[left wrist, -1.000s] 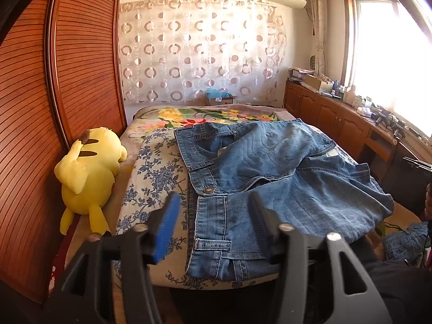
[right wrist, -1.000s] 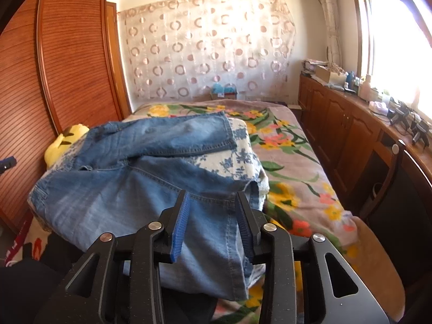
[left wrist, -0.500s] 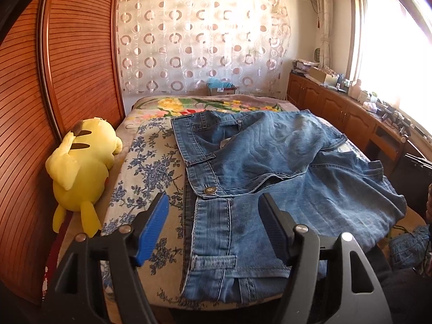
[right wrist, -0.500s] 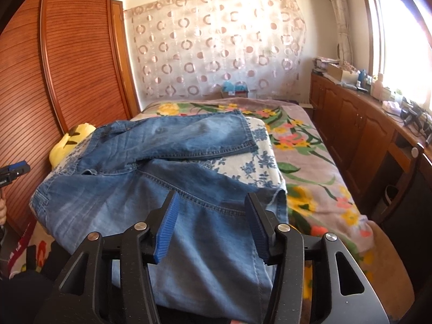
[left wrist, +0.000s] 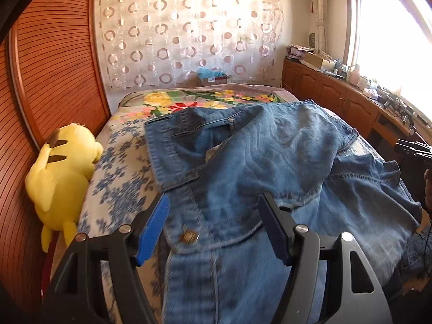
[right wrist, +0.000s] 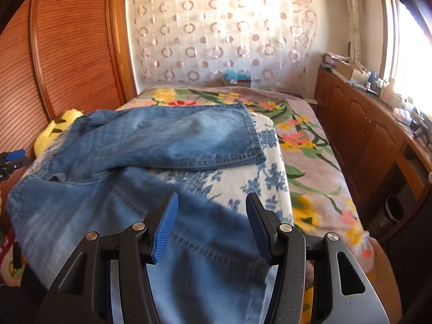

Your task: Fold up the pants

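Both the left gripper (left wrist: 213,229) and right gripper (right wrist: 210,226) hang open above the jeans (left wrist: 270,162) spread on the bed (right wrist: 310,162); next, pinch the near edge (waistband and hem) to fold.

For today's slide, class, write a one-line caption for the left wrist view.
Open left gripper poised over the button of blue jeans spread on a floral bedspread, yellow plush toy alongside.

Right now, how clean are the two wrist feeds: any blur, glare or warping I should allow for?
Left wrist: window blown out white, near denim of the jeans motion-smeared, wardrobe bowed by the fisheye. Right wrist: near pant leg blurred, window glaring, far curtain reasonably sharp.
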`<action>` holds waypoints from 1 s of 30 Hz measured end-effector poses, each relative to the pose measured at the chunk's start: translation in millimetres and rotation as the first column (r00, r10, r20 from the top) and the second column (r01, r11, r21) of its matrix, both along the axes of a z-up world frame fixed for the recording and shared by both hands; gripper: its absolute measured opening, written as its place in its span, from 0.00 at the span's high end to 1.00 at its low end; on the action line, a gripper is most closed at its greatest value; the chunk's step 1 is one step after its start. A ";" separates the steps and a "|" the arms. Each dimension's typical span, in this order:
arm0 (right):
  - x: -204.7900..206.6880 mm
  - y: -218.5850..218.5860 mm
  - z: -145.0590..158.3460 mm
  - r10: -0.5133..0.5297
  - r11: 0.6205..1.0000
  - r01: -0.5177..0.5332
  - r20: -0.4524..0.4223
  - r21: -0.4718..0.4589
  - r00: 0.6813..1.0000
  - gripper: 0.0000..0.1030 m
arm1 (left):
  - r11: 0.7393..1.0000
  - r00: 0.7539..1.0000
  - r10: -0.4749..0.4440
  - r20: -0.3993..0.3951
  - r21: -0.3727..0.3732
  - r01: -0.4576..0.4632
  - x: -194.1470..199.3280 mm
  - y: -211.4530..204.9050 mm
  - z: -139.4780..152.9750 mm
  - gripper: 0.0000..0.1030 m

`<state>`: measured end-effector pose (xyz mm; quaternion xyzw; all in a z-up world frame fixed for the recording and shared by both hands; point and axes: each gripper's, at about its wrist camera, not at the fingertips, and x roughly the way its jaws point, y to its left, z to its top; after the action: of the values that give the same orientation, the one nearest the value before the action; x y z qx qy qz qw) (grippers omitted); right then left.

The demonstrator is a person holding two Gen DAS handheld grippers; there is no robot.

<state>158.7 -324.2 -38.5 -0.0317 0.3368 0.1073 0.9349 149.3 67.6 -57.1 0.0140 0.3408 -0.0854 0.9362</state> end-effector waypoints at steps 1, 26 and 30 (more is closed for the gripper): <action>6.5 -1.3 0.0 -0.002 1.000 0.002 -0.006 -0.006 1.000 0.48 | 1.000 1.000 -0.003 0.001 0.002 0.003 5.2 -2.7 0.1 0.34; 161.4 -27.9 -55.9 -0.052 0.996 0.038 -0.182 -0.075 0.982 0.48 | 0.999 0.998 0.028 -0.063 -0.022 -0.030 66.2 -15.0 -46.8 0.34; 166.2 -28.7 -59.3 -0.038 0.998 0.027 -0.211 -0.055 0.977 0.64 | 0.998 0.998 0.044 -0.052 -0.040 -0.046 65.6 -9.4 -45.0 0.34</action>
<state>324.9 -352.9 -97.9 -0.0387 0.4376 0.0859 0.8942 214.9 58.2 -102.0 -0.0154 0.3631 -0.0716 0.9289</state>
